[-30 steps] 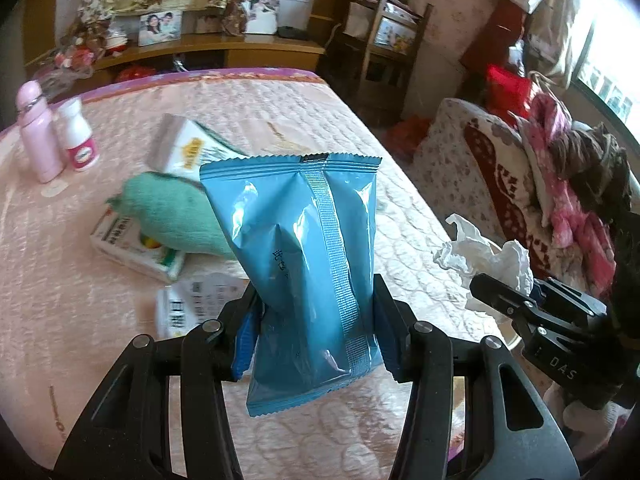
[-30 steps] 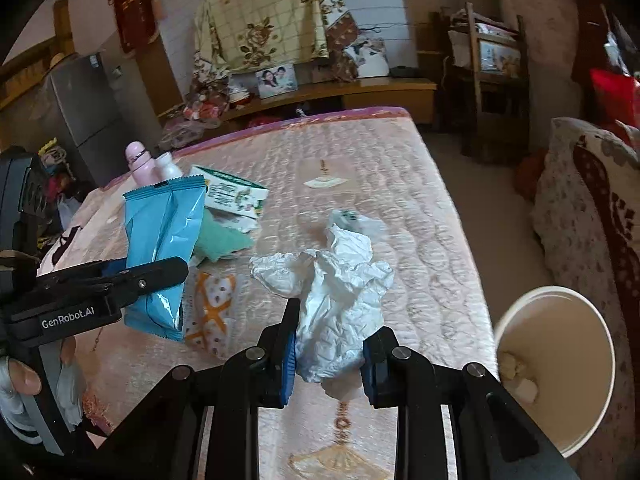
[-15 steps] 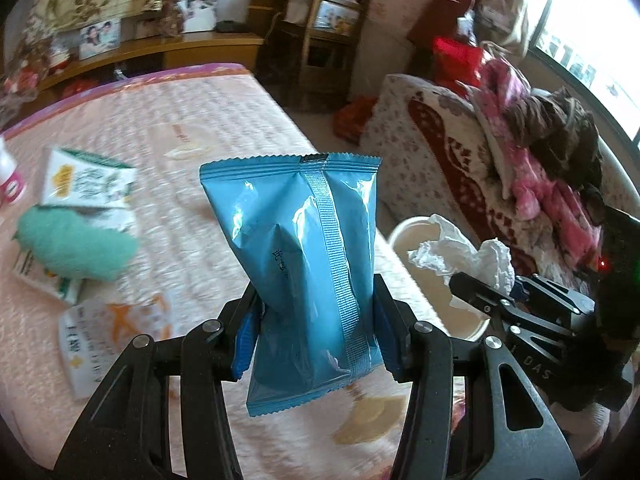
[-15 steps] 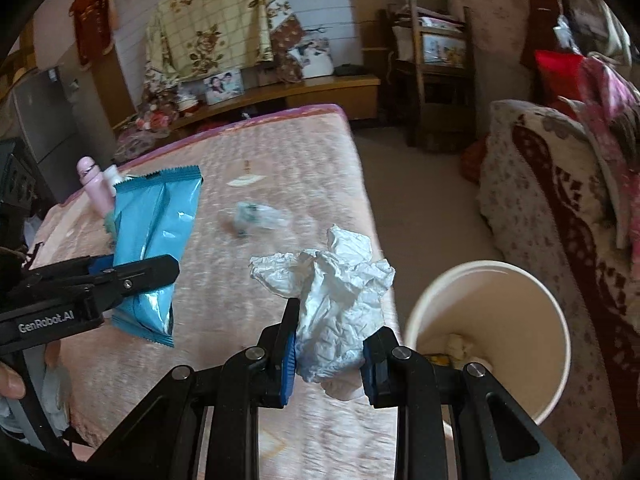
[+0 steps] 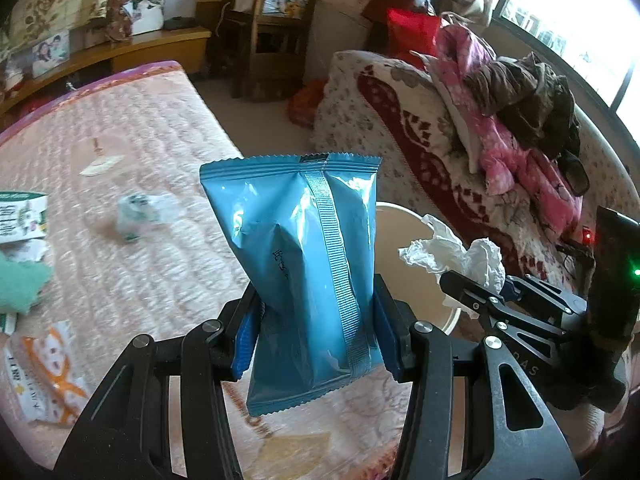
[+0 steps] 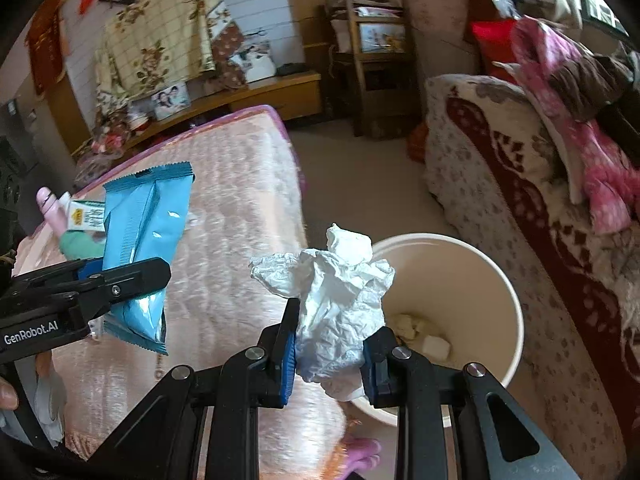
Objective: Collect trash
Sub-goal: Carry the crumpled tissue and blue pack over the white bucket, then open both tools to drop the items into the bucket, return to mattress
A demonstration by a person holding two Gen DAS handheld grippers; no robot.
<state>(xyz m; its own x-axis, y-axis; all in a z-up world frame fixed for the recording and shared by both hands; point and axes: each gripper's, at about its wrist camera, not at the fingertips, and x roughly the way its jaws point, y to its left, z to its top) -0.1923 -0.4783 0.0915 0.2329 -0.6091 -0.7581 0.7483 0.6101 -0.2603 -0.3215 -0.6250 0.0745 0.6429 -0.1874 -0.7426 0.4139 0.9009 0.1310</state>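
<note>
I observe the left gripper [image 5: 316,332] clamped on a glossy blue foil packet [image 5: 304,264] with crimped, serrated ends and a ribbed back seam, held upright above the quilted pink bed [image 5: 140,152]. My right gripper [image 6: 330,354] pinches a crumpled white tissue [image 6: 332,292], soft and creased, at the rim of the round cream bin [image 6: 492,280] beside the bed. Pale scraps lie at the bin's bottom. A blurred wrapper [image 5: 138,214] rests on the quilt

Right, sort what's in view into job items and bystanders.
Job: blue packet in left gripper; crumpled tissue in right gripper; white bin; orange wrapper on bed.
Bystanders: pink bottle, green cloth, clothes pile.
</note>
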